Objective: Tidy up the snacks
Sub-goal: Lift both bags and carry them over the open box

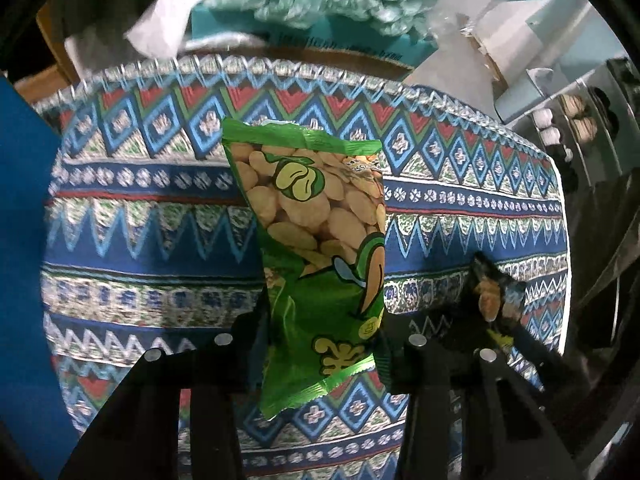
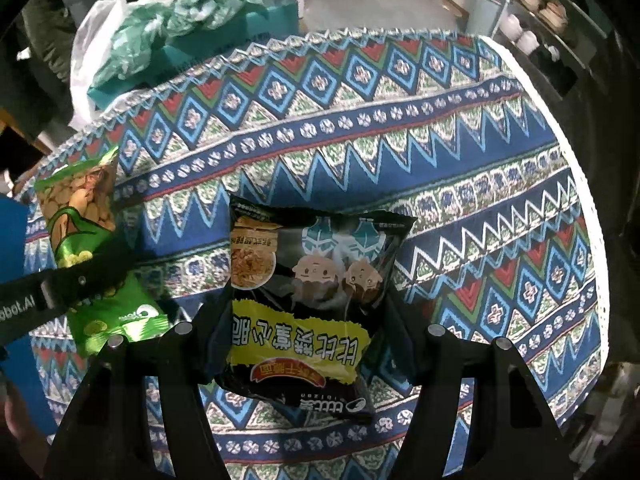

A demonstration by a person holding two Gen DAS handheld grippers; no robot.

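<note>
Inspection finds the sorting at an early stage: two snack packets are in hand above the patterned tablecloth, and no bin, tray or sorted pile shows in either view, so nothing can be recorded as put away and the destination of both packets remains open. The left gripper is closed on the green packet, its fingers pressing the lower half from either side; the packet hangs clear of the tablecloth, raised end toward the cloth's far edge. The right gripper is closed on the black packet, which likewise sits between the fingers above the tablecloth and just to the right of the green one (the left tool's finger crosses the green packet in the right wrist view). Condition of goods: the green packet is a sealed glossy pillow pouch printed with pale beans and a cartoon bean figure, crimped at both ends, slightly creased under the grip. The black packet is broader and flatter, with a yellow band of lettering, two small cartoon figures and a round picture of shredded food; it appears sealed and undamaged. Beyond the tablecloth's far edge lie a teal box under crumpled plastic bags. Remaining work, by judgement: place both packets in their groups.
</note>
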